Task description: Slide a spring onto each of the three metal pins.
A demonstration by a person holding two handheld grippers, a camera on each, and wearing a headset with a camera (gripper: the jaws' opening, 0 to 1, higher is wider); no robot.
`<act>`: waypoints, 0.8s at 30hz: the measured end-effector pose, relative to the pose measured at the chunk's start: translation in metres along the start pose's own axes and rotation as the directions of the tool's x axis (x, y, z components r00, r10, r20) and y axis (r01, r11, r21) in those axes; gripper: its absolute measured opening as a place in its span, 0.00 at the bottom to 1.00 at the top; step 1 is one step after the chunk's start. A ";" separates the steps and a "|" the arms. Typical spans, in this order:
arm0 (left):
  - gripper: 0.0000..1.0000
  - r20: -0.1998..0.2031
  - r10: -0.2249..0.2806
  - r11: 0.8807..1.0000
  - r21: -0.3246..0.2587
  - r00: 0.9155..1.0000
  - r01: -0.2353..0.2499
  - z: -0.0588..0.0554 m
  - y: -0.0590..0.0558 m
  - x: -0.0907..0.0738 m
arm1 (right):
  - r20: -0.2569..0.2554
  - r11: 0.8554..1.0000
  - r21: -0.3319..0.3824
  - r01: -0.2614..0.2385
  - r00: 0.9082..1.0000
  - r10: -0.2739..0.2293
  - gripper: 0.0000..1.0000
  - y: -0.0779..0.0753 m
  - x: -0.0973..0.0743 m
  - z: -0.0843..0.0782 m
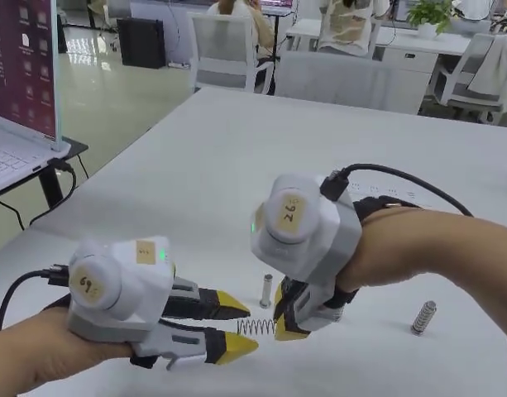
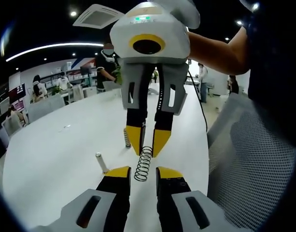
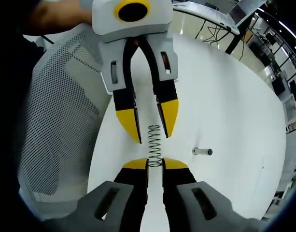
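**Spring held between two facing grippers**

Head view: at 7 o'clock, the left gripper (image 1: 243,325) has its jaws spread around one end of the spring (image 1: 257,327). The right gripper (image 1: 288,324) pinches the other end. An upright pin (image 1: 266,291) stands at the spring's 12 o'clock, and a second spring (image 1: 424,317) rests on the table (image 1: 236,165) at 3 o'clock

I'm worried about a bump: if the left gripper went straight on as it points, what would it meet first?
Likely the spring, whose end sits between the left gripper's open jaws; right behind it, the right gripper's tips that hold it.
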State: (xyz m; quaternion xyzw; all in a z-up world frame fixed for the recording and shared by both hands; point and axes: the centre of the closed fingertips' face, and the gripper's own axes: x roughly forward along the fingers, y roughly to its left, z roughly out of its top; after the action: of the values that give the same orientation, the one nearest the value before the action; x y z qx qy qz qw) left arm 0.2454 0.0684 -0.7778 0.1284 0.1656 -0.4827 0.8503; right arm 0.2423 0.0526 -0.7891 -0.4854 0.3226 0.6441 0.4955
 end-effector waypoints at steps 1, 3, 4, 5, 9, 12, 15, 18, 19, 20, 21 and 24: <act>0.10 0.000 0.000 1.000 -0.001 1.000 0.000 0.000 0.000 0.000 | 0.000 1.000 -0.002 -0.001 1.000 0.001 0.08 0.000 0.000 0.000; 0.06 0.003 0.003 1.000 -0.001 1.000 -0.003 -0.001 0.002 -0.001 | 0.000 1.000 -0.004 -0.001 1.000 0.001 0.08 0.000 0.001 0.001; 0.05 0.002 0.004 1.000 0.001 1.000 -0.004 -0.001 0.002 -0.001 | 0.000 1.000 -0.006 -0.001 1.000 0.001 0.08 0.000 0.001 0.001; 0.05 0.000 0.007 1.000 -0.001 1.000 -0.007 -0.002 0.003 -0.001 | 0.001 1.000 -0.006 -0.002 1.000 0.002 0.08 0.000 0.001 0.002; 0.04 -0.007 0.007 1.000 0.006 1.000 -0.007 -0.003 0.002 -0.001 | 0.001 1.000 -0.013 -0.001 1.000 0.002 0.08 0.000 0.001 0.002; 0.04 -0.012 0.005 1.000 0.008 1.000 -0.005 -0.005 0.002 -0.001 | 0.005 1.000 -0.014 -0.001 1.000 0.001 0.08 -0.001 0.001 0.003; 0.03 -0.014 0.001 1.000 0.011 1.000 -0.001 -0.005 0.002 -0.001 | 0.005 1.000 -0.018 0.000 1.000 0.000 0.08 0.000 0.001 0.003; 0.03 -0.014 -0.001 1.000 0.016 1.000 0.002 -0.004 0.001 -0.001 | 0.008 1.000 -0.022 0.003 1.000 -0.003 0.08 0.000 0.000 0.003; 0.03 -0.013 -0.001 1.000 0.017 1.000 0.001 -0.004 0.001 -0.001 | 0.008 1.000 -0.022 0.005 1.000 -0.004 0.08 0.000 0.000 0.003; 0.03 -0.012 -0.001 1.000 0.018 1.000 0.002 -0.003 0.001 -0.001 | 0.010 1.000 -0.021 0.006 1.000 -0.005 0.08 0.000 -0.001 0.003; 0.03 -0.012 -0.003 1.000 0.021 1.000 0.004 -0.002 0.000 -0.001 | 0.011 1.000 -0.019 0.006 1.000 -0.005 0.08 0.000 -0.001 0.003; 0.02 -0.019 -0.010 1.000 0.025 1.000 0.010 -0.002 -0.005 0.000 | 0.014 1.000 -0.019 0.011 1.000 -0.011 0.08 0.000 -0.002 0.004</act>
State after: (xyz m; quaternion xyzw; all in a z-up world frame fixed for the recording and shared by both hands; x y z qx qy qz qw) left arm 0.2414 0.0663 -0.7797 0.1429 0.1684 -0.4877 0.8446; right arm 0.2418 0.0552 -0.7859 -0.4872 0.3102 0.6479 0.4966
